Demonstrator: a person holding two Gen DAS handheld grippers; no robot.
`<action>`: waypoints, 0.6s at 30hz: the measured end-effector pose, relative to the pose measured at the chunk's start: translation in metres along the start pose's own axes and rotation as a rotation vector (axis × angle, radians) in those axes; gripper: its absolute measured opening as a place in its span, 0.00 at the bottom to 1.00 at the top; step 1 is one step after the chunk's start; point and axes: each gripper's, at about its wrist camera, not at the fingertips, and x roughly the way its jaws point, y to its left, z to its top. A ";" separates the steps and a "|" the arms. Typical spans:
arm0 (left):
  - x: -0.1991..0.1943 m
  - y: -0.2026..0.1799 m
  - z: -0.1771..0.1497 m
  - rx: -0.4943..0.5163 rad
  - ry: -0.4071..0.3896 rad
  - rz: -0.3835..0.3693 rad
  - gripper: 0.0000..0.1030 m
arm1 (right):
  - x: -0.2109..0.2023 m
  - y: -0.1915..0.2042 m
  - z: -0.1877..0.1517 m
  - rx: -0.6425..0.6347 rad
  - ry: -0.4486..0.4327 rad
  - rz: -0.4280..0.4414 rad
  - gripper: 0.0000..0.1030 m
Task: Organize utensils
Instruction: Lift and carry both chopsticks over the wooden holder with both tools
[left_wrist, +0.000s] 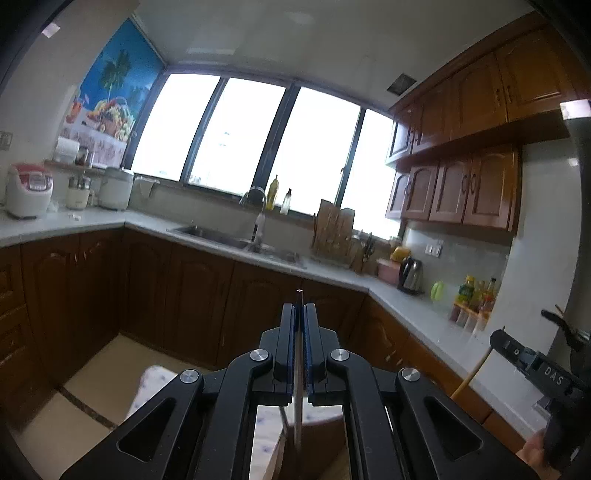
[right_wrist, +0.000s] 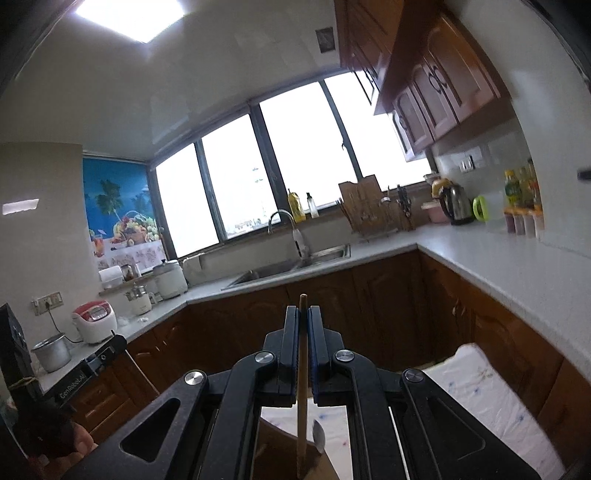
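While both grippers point across the kitchen toward the window, each one carries a utensil, so the step in hand looks like the carry between pick-up and put-down. In the left wrist view the left gripper (left_wrist: 300, 308) has its jaws pressed together on a thin grey rod (left_wrist: 298, 406), likely a metal chopstick or a slim handle; its tip pokes out just above the pads at centre frame and the rest runs down out of the bottom edge. In the right wrist view the right gripper (right_wrist: 303, 310) pinches a wooden stick (right_wrist: 302, 387) the same way, tip just above the pads, shaft dropping toward the lower centre. Beside that shaft, low in the frame, sits a blurred pale shape that may be a spoon bowl; I cannot tell whether it belongs to the stick.

A likely goal is the rack (left_wrist: 334, 236) right of the sink (left_wrist: 236, 240), right of centre in the left view, where other sticks already stand. That is a guess; no sorting tray shows. The next move calls for closing on the counter, tipping each utensil upright over its slot, and opening the jaws only once the end is inside. Below both grippers lies a white cloth (right_wrist: 480, 391) and a brown surface.
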 end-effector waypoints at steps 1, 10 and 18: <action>0.004 0.000 -0.003 -0.003 0.006 0.003 0.02 | 0.002 -0.002 -0.004 0.001 0.005 -0.005 0.04; 0.036 0.006 -0.011 -0.010 0.087 0.016 0.02 | 0.020 0.000 -0.037 -0.023 0.084 0.002 0.04; 0.037 0.025 0.019 -0.017 0.126 0.017 0.03 | 0.022 -0.001 -0.035 -0.035 0.101 0.003 0.04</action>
